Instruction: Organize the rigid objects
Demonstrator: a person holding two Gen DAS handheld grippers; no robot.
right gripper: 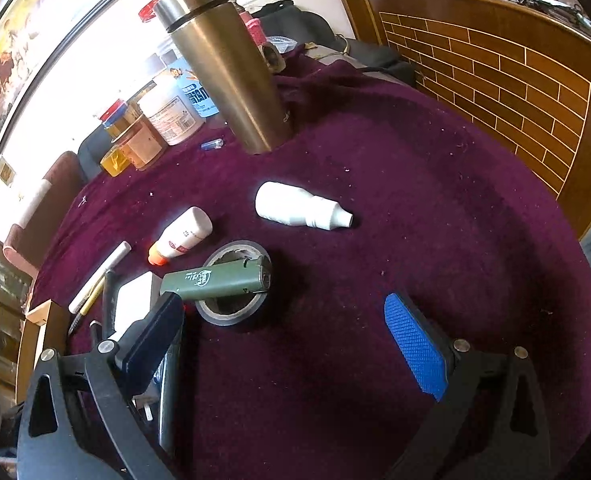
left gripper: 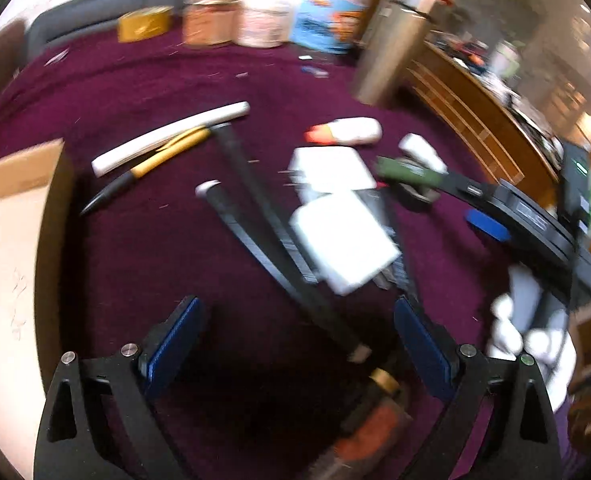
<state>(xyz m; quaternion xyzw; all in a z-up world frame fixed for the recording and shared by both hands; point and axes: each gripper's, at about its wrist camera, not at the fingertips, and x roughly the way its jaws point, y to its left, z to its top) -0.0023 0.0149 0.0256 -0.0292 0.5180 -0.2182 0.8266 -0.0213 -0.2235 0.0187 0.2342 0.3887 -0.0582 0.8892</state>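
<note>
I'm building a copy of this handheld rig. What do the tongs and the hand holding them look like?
Both tongs have black angular triangular-cutout arms, silver round bolts and blue textured pads. The hand wears a white glove.

The table cloth [right gripper: 415,168] is deep purple, flecked with pale lint. A steel-grey flask [right gripper: 223,64] has a dark band near its top. 1 bottle [right gripper: 299,210] is all white; another bottle [right gripper: 183,236] is white with an orange cap. The lighter [right gripper: 215,280] is olive green with pale lettering, lying on a black tape roll [right gripper: 231,312]. The wooden panel [right gripper: 495,80] is brown with a pale brick pattern. The right gripper [right gripper: 291,344] has blue textured pads on black fingers. The cardboard box [left gripper: 11,216] is tan.
</note>
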